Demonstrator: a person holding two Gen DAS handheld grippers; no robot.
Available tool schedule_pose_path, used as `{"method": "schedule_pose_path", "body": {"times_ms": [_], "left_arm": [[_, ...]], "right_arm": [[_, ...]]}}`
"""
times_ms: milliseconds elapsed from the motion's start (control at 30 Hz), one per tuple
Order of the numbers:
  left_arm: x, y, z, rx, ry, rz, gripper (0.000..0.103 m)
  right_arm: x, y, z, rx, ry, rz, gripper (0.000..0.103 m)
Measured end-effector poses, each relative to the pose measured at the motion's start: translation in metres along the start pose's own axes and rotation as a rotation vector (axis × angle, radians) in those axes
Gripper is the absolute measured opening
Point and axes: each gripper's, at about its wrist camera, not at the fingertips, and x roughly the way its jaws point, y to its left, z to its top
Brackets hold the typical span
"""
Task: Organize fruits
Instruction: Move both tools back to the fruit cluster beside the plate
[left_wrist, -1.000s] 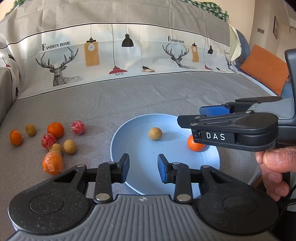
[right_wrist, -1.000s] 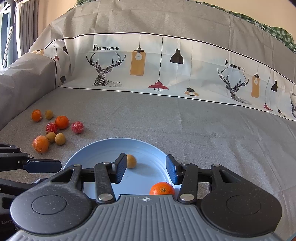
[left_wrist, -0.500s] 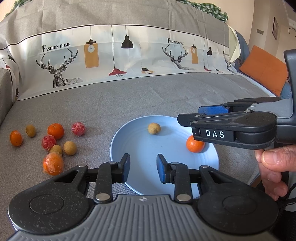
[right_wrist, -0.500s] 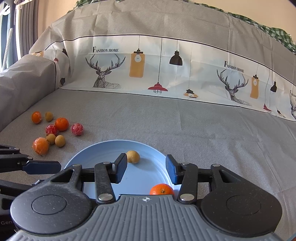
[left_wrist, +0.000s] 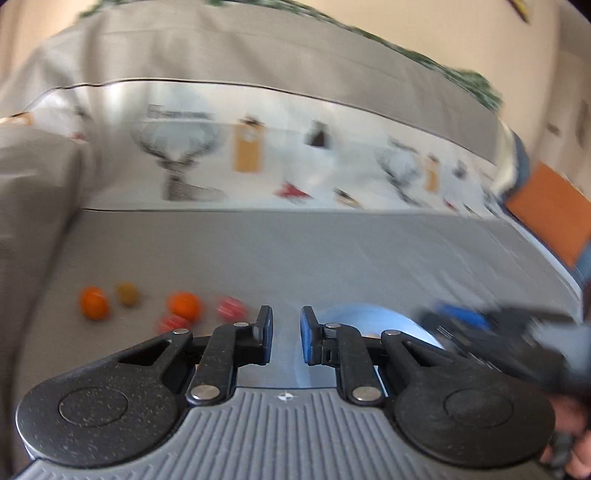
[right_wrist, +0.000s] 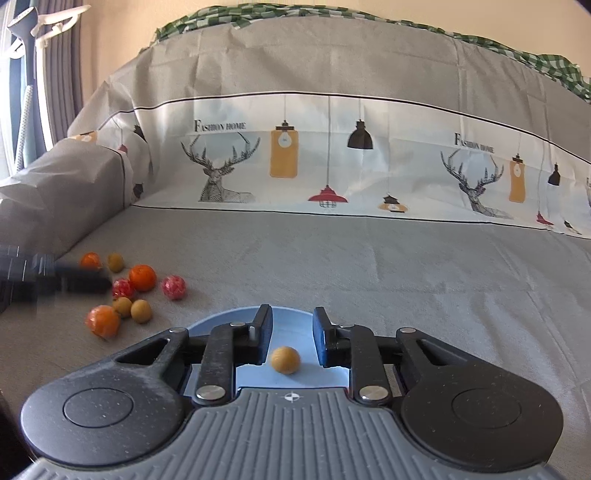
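a: left wrist view, blurred. the loose fruits (left_wrist: 177, 306) lay ahead and to the left of the left gripper (left_wrist: 286, 339), the blue plate (left_wrist: 373, 321) ahead to its right. jaws were closing, nearly together, nothing between them.

b: and the nearer hand?

a: by judgement, the left; the pile lay on its side.

b: right wrist view?

a: the right gripper (right_wrist: 290, 341) stood over the blue plate (right_wrist: 291, 317), a tan round fruit (right_wrist: 285, 360) on the plate beyond its narrow gap, untouched. jaws were closing, empty. the loose fruits (right_wrist: 133, 291) lay on the grey cover (right_wrist: 369, 266) well to its left, just beside the left gripper (right_wrist: 85, 282).
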Motion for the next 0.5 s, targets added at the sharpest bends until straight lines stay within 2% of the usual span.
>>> {"method": "schedule_pose_path", "body": {"times_ms": [67, 100, 133, 167, 200, 267, 367, 500], "left_arm": [[0.005, 0.030, 0.000, -0.051, -0.005, 0.063, 0.017], [0.009, 0.051, -0.004, -0.152, 0.026, 0.093, 0.017], [0.011, 0.068, -0.004, -0.254, 0.047, 0.093, 0.017], [0.007, 0.084, -0.004, -0.346, 0.020, 0.087, 0.017], [0.001, 0.096, -0.005, -0.416, -0.014, 0.079, 0.017], [-0.003, 0.111, -0.008, -0.519, -0.033, 0.060, 0.017], [0.001, 0.120, -0.007, -0.565, -0.024, 0.042, 0.017], [0.011, 0.116, -0.008, -0.562, 0.006, 0.045, 0.017]], "right_arm": [[0.001, 0.003, 0.001, -0.001, 0.000, 0.014, 0.025], [0.001, 0.004, 0.001, 0.001, 0.000, 0.022, 0.025], [0.001, 0.005, 0.002, 0.002, 0.001, 0.031, 0.025], [0.001, 0.007, 0.003, 0.003, 0.001, 0.040, 0.025], [0.001, 0.010, 0.004, 0.003, 0.001, 0.050, 0.025], [0.003, 0.016, 0.005, -0.001, 0.001, 0.073, 0.025], [0.010, 0.031, 0.007, -0.015, 0.010, 0.117, 0.025], [0.022, 0.055, 0.008, -0.029, 0.039, 0.195, 0.025]]}}
